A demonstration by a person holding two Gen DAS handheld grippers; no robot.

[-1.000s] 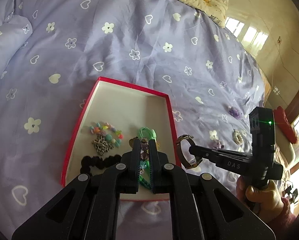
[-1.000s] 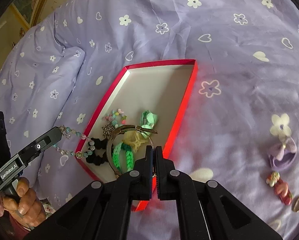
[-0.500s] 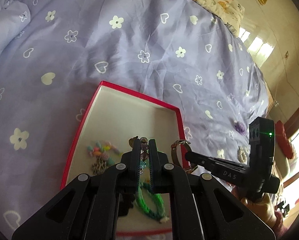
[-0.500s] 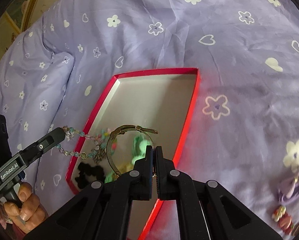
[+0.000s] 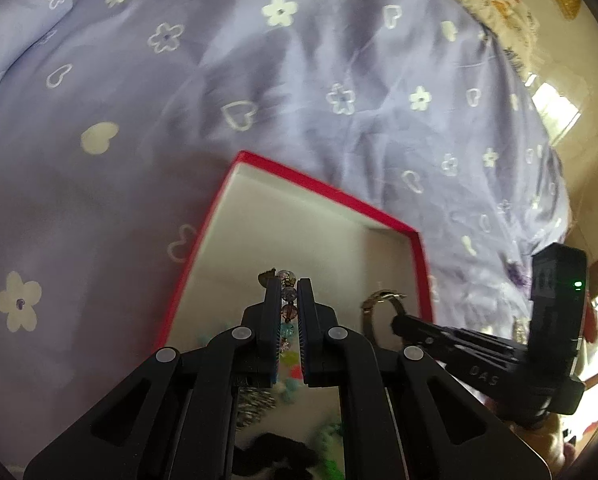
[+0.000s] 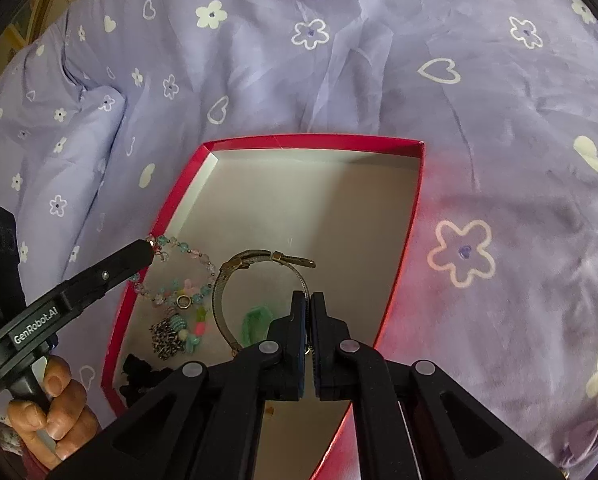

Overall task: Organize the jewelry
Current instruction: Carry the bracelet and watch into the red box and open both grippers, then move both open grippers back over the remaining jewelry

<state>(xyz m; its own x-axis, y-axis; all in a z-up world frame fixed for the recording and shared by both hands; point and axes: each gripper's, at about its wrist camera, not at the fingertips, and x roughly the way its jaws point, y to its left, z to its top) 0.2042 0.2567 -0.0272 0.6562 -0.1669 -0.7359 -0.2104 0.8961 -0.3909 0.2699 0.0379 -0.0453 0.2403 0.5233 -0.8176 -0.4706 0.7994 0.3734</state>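
both clamped — left gripper on a beaded bracelet, right gripper on a metal bangle — over the red box.

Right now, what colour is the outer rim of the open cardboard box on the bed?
Red rim, pale off-white inside. Clearest in the right wrist view.

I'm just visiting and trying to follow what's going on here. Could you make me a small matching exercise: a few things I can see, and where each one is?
Things:
1. beaded bracelet
2. metal bangle
3. black hair tie
4. box

Places:
A. lying in the box's near corner
B. pinched in the left gripper
C. resting on the purple bedspread
D. pinched in the right gripper

Pairs: 1-B, 2-D, 3-A, 4-C
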